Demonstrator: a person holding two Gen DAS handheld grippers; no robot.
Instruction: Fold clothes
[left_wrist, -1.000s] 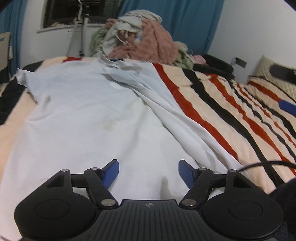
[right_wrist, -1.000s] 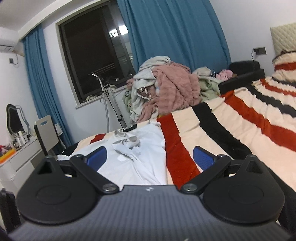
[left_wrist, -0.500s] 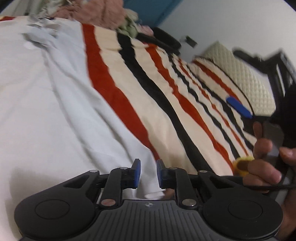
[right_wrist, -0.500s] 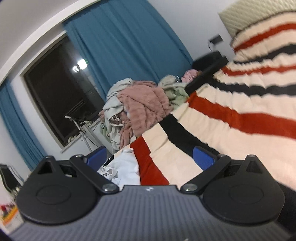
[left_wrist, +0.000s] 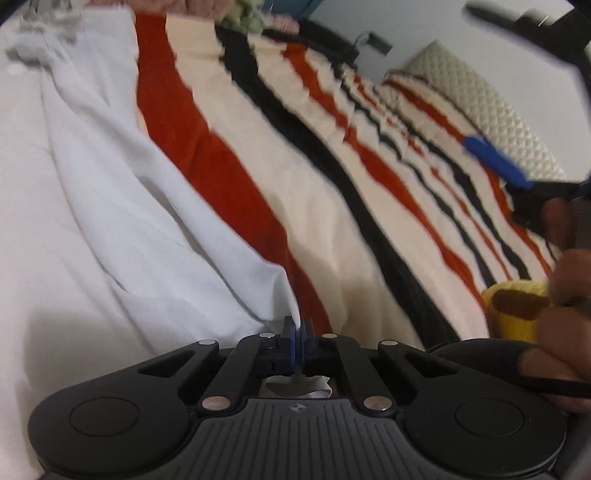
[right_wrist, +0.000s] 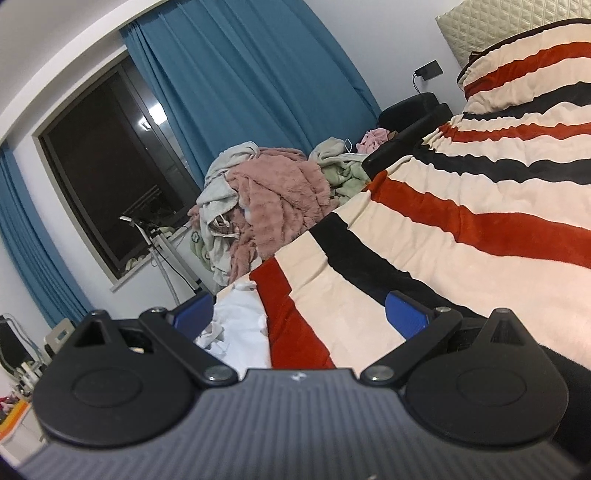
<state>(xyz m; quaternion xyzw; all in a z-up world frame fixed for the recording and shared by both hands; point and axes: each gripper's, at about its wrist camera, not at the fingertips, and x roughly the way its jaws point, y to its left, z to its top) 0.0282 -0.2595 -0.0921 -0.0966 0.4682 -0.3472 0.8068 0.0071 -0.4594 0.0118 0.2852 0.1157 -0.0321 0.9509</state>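
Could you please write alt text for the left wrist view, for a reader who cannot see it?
The left gripper has its blue-padded jaws shut on the corner of a pale white cotton garment spread on a bed. Beside the garment lies a cream blanket with red and black stripes; at the right edge a hand holds the other gripper.

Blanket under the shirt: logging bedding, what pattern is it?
Cream blanket with red and black stripes; clearest in the right wrist view.
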